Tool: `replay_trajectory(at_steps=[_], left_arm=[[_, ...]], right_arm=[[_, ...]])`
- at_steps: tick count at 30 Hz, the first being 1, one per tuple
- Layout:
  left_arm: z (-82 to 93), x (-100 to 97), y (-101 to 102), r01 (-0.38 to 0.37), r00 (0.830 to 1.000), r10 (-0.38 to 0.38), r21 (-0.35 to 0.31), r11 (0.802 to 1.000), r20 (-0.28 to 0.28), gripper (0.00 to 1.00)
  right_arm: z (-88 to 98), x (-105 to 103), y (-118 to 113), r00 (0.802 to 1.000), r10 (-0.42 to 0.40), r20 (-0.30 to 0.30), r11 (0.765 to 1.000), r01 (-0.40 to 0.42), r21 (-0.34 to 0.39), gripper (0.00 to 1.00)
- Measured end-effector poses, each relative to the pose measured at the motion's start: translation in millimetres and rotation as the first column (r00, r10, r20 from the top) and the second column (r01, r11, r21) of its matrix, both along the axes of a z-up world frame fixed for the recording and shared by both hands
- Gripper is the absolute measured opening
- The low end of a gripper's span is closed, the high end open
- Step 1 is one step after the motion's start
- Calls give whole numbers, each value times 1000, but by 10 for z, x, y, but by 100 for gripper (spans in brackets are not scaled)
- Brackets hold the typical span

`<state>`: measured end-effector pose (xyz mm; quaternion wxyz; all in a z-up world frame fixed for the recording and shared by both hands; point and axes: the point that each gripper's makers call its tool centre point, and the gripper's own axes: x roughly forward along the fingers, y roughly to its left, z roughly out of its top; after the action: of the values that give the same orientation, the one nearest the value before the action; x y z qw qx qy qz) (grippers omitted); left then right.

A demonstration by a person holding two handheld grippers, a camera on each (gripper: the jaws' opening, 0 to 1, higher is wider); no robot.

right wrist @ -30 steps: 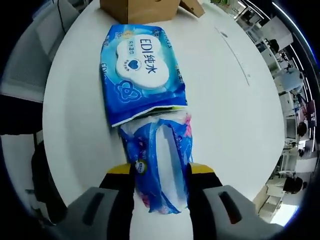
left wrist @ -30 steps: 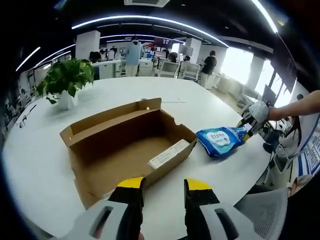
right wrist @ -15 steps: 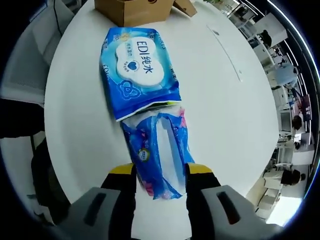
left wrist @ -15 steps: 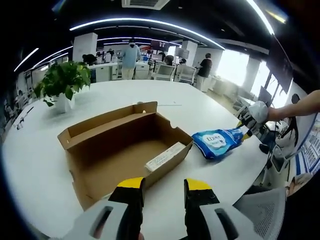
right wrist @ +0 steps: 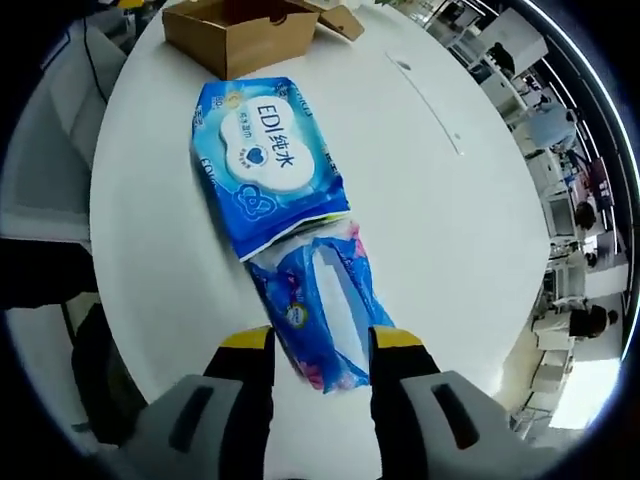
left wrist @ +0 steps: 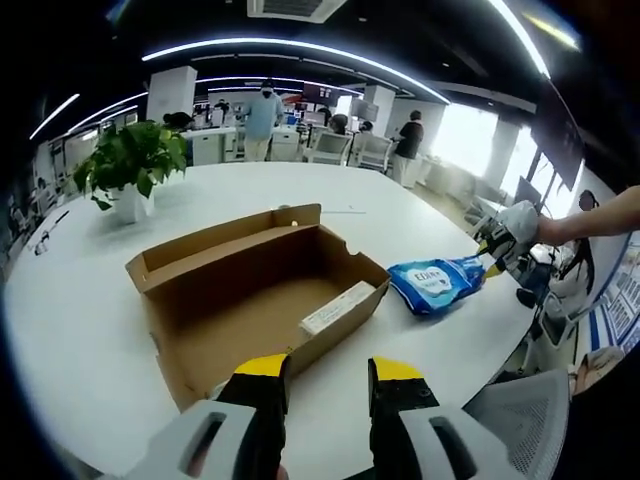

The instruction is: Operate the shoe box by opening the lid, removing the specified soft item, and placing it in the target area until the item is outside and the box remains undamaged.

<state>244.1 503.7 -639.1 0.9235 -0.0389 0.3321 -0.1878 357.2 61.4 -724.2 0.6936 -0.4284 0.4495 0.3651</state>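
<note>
The brown shoe box (left wrist: 250,300) stands open on the white round table (left wrist: 80,330), with a white card (left wrist: 338,307) lying inside against its near wall. To its right lies a blue wipes pack (left wrist: 432,283), flat on the table outside the box. My right gripper (left wrist: 497,250) sits at that pack's far end, held by a person's arm. In the right gripper view the pack (right wrist: 268,160) lies flat, and its crumpled plastic tail (right wrist: 325,315) reaches between the tips of my right gripper (right wrist: 321,345), which stands open. My left gripper (left wrist: 328,372) hovers open and empty before the box.
A potted plant (left wrist: 135,160) stands at the table's far left. Office chairs (left wrist: 520,425) sit by the near table edge. People stand at desks in the background. The box (right wrist: 240,30) is at the top of the right gripper view, and the table edge curves close on the left.
The right gripper has drawn back along the table; the pack's tail reaches less far between its jaws. The pack stays put. The left gripper view only drifted slightly.
</note>
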Motion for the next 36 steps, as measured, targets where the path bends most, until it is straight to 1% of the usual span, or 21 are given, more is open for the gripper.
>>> replay_trajectory(at_steps=[2,5,7,17,18,19,21,25,28,32,35,36], left_arm=[[-5,2,68,-2,1000,2,-2,1000,1,31],[4,-10,99,-4,1000,4,-4,1000,4,31],[6,-13,121,-6,1000,6,-6,1000,6,31],[9,-33,160,-5,1000,6,-21,1000,8,31],[9,-32,165,-5,1000,5,-23,1000,8,31],[9,-32,170,-4,1000,4,-24,1000,8,31],[9,-30,181,-3,1000,3,-26,1000,8,31],[7,-8,215,0,1000,0,-27,1000,10,31],[8,-5,224,-2,1000,3,-31,1000,14,31],[-8,-18,241,-5,1000,5,-35,999,11,31],[-19,-21,257,-7,1000,8,-39,999,9,31],[-27,-29,267,-10,1000,10,-43,999,7,31]], right_arm=[[21,-3,17,1000,-29,2,999,29,18,34],[60,-13,45,997,-75,4,996,75,49,34],[73,-26,54,996,-91,3,994,91,56,34],[145,-44,93,978,-207,5,970,204,131,33],[163,-29,102,971,-239,5,960,235,155,33],[169,-24,103,969,-246,6,957,242,159,33],[219,3,123,958,-287,9,940,280,194,33],[251,19,128,947,-320,1,925,313,217,34],[300,17,154,935,-354,-3,905,343,250,34],[317,57,150,923,-385,-1,888,370,272,34],[349,80,197,909,-417,-12,862,399,311,34],[375,107,235,900,-435,-17,845,414,337,34]])
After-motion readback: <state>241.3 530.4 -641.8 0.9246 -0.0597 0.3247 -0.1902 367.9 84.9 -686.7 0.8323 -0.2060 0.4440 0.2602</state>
